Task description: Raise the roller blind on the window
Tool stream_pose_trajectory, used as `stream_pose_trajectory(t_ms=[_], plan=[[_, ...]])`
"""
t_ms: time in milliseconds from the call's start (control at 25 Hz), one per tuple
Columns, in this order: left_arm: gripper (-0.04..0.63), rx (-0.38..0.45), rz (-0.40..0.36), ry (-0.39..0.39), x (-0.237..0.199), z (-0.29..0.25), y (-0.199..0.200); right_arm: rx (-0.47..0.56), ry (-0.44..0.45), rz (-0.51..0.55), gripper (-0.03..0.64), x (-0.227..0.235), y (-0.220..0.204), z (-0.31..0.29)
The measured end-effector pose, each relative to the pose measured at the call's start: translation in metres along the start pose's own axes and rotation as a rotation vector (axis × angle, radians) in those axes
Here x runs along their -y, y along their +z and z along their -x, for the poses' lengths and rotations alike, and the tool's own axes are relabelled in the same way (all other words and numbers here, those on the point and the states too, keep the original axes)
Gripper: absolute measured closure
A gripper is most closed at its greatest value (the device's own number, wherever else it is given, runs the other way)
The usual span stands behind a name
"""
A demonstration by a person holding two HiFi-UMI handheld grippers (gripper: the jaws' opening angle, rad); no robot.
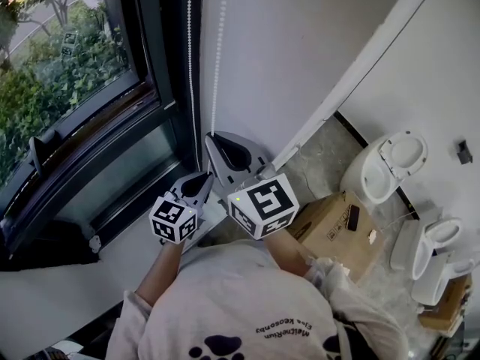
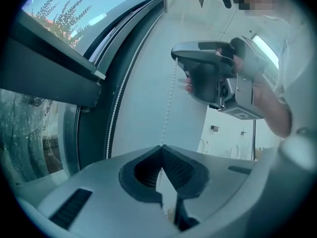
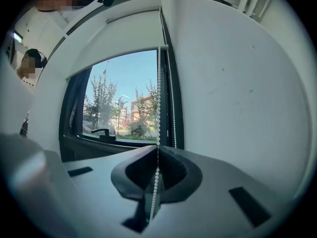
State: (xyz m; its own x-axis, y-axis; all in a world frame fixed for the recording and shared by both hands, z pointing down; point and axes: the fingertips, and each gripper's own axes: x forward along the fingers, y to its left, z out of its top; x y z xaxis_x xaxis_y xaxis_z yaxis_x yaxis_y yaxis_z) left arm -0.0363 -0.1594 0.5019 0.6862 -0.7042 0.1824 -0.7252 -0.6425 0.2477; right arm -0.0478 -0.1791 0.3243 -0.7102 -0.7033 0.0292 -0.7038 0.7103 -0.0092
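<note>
Quick update from us: both claws are clamped on the same strand of the bead chain [image 1: 217,66], the one hanging over the white wall just off the window [image 1: 67,88] frame. The right claw [image 3: 157,150] has it pinched higher up. The left claw [image 2: 161,148] is clenched on it just below, jaws fully together with the beads running straight into the seam. The second strand hangs free, closer to the window frame, and touches neither claw. The roller blind [image 3: 129,36], as far as we can tell, only covers the top strip of the window, and most of the glass below it is bare.

What worries us from here:
- **Slipping:** the chain is skinny and the pads are closed on little round beads, so a hard tug could let it slide through and the blind wouldn't budge.
- **Jamming:** pulling out from the window instead of straight down along the frame could drag the chain sideways at the roller and make it skip or jam.
- **Wrong strand:** if this is the wrong one, pulling drops the blind.
- **Running out of pull:** both claws sit low by the window sill, so we reckon there's little pull left before one has to regrip higher.
</note>
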Motion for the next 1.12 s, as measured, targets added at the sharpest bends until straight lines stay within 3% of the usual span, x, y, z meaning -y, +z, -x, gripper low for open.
stream_pose_trajectory(t_ms=[360, 720, 960, 1000, 1080, 1120], plan=[[0.586, -0.071, 0.021, 0.003, -0.005, 0.001, -0.041, -0.057, -0.016, -0.009, 0.607, -0.003, -0.042, 0.001], [0.586, -0.086, 0.069, 0.012, -0.007, 0.002, -0.061, -0.076, -0.023, -0.026, 0.607, -0.004, -0.062, 0.004], [0.585, -0.077, 0.011, 0.009, -0.003, 0.005, -0.059, -0.068, -0.028, -0.035, 0.607, -0.003, -0.062, 0.004], [0.574, -0.073, 0.006, 0.007, -0.003, 0.005, -0.059, -0.068, -0.029, -0.037, 0.607, -0.003, -0.062, 0.004], [0.463, -0.06, 0.019, -0.001, -0.002, 0.007, -0.056, -0.067, -0.031, -0.039, 0.607, -0.002, -0.062, 0.004], [0.463, -0.055, 0.03, -0.006, -0.001, 0.008, -0.054, -0.066, -0.032, -0.04, 0.607, -0.002, -0.062, 0.004]])
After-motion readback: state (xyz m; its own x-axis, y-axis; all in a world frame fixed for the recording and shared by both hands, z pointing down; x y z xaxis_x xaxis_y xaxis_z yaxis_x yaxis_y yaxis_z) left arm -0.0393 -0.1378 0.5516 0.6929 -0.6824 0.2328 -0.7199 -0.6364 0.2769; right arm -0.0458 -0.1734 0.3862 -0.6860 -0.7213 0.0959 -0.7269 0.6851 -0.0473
